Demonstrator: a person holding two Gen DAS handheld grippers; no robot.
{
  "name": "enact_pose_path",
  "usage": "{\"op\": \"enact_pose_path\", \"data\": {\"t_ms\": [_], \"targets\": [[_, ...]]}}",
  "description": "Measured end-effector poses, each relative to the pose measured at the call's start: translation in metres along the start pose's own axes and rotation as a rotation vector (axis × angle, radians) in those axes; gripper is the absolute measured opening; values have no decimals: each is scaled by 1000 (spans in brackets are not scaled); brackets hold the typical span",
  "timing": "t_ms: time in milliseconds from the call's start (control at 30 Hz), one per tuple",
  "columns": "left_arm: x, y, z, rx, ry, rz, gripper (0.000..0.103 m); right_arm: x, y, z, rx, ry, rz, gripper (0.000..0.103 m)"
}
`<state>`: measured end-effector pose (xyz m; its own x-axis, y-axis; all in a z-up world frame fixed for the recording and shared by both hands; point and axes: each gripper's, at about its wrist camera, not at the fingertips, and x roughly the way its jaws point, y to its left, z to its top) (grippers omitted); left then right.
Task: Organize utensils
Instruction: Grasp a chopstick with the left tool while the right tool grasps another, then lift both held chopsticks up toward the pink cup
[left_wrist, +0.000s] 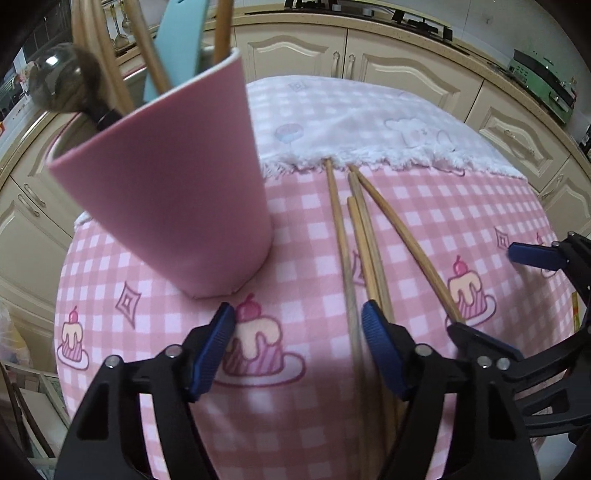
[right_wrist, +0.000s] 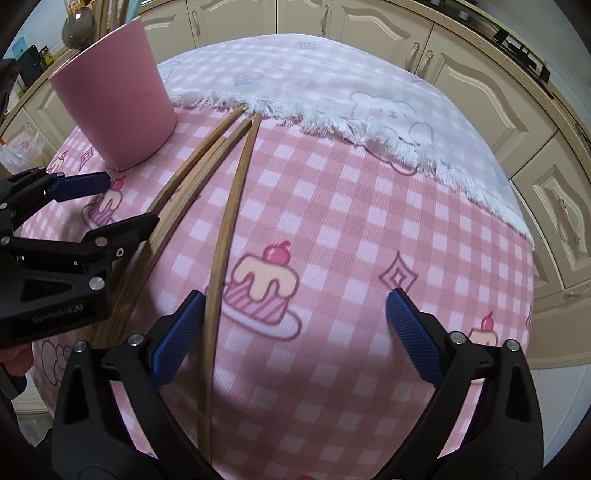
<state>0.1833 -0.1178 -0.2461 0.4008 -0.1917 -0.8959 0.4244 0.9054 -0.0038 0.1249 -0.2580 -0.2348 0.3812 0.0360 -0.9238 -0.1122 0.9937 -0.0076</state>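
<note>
Pick-up step judged in hand. Chopsticks (left_wrist: 364, 236) laid flat on checked cloth (left_wrist: 480, 206), beside pink cup (left_wrist: 173, 192). Left gripper (left_wrist: 297, 343) part-open, one stick between pads, not pinched. Right gripper (right_wrist: 295, 332) wide, nothing held. Next: stick squeezed, lifted, dropped in cup.

My blue-padded black left gripper (left_wrist: 297, 349) hovered by tan wooden chopsticks (left_wrist: 369, 236) on pink gingham cloth (left_wrist: 480, 206) printed with cherry cakes, beside the plain pink holder (left_wrist: 166, 192).
</note>
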Motion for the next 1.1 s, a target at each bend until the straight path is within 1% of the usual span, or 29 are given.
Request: {"op": "enact_pose_path", "data": {"t_ms": [33, 100, 133, 167, 200, 233, 300, 333, 367, 400, 467, 533, 700, 800, 867, 933, 1033, 1100], "targets": [[1, -1, 3, -6, -1, -2, 67, 1, -2, 4, -3, 3, 7, 89], [2, -3, 7, -10, -5, -5, 59, 2, -3, 11, -7, 0, 15, 82], [3, -4, 10, -12, -7, -7, 56, 2, -3, 15, -9, -2, 22, 75], [3, -5, 12, -13, -8, -10, 48, 2, -3, 19, -12, -4, 30, 67], [3, -3, 12, -14, -10, -14, 40, 2, -3, 23, -15, -6, 39, 63], [3, -4, 13, -13, -10, -19, 37, 4, -2, 28, -17, -7, 46, 60], [4, -6, 15, -8, -9, -27, 29, 9, 0, 38, -24, -8, 57, 59], [5, -8, 16, -7, -10, -24, 27, 10, 2, 41, -32, -11, 49, 53], [5, -8, 16, -6, -11, -25, 24, 11, 5, 44, -41, -16, 44, 42], [5, -6, 15, -3, -13, -32, 16, 11, 9, 48, -51, -20, 52, 33], [5, -8, 14, 0, -14, -50, 5, 11, 15, 49, -71, -16, 80, 8], [4, -9, 13, 5, -19, -57, 5, 10, 13, 46, -73, -21, 95, 6], [-7, -1, -5, -16, -40, -89, 5, 0, -5, 31, 20, -67, 208, 6], [-17, 5, -16, -14, -59, -104, 5, -10, -16, 24, 74, -104, 259, 6], [-27, 8, -24, -20, -89, -128, 5, -17, -22, 19, 107, -129, 294, 6], [-37, 12, -29, -27, -117, -134, 5, -25, -31, 16, 136, -164, 332, 6], [-55, 15, -35, -25, -171, -159, 5, -36, -35, 11, 149, -204, 348, 6], [-65, 15, -37, -16, -201, -156, 5, -43, -37, 8, 155, -226, 367, 6]]}}
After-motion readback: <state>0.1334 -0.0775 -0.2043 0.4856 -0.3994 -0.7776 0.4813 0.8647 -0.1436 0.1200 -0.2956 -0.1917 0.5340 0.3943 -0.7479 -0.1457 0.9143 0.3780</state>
